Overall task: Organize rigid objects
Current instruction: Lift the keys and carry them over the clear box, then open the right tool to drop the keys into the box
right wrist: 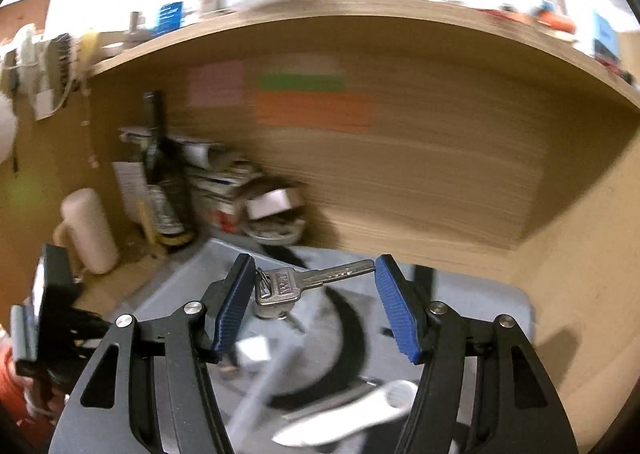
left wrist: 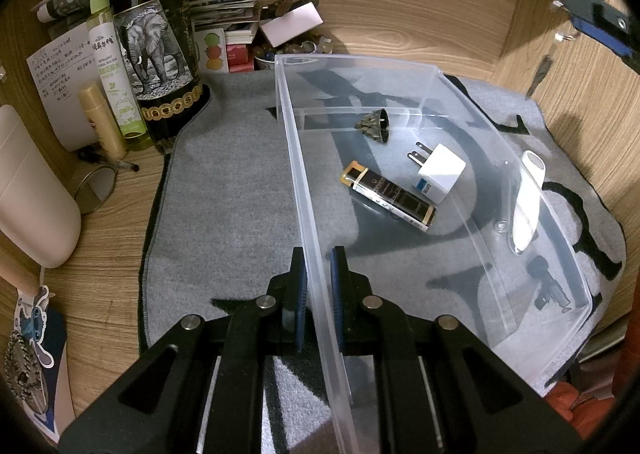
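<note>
A clear plastic bin (left wrist: 292, 134) lies on a grey mat (left wrist: 224, 194). My left gripper (left wrist: 319, 258) is shut on the bin's near left wall. Inside the bin lie a brass cone-shaped piece (left wrist: 376, 126), a white plug adapter (left wrist: 440, 174) and a black and gold lighter (left wrist: 388, 196). A white oblong object (left wrist: 528, 198) and a small black item (left wrist: 548, 286) lie at the bin's right side. My right gripper (right wrist: 315, 266) holds a bunch of keys (right wrist: 288, 286) in the air, one key spanning from pad to pad. It also shows, high at the right, as the right gripper (left wrist: 592, 22) with the keys (left wrist: 540, 74) dangling.
A dark wine bottle with an elephant label (left wrist: 152, 34), a green spray bottle (left wrist: 112, 74), a yellow tube (left wrist: 102, 118), glasses (left wrist: 96, 190) and a cream container (left wrist: 32, 194) crowd the left. Papers and boxes (left wrist: 240, 26) pile at the back. Wooden walls enclose the desk.
</note>
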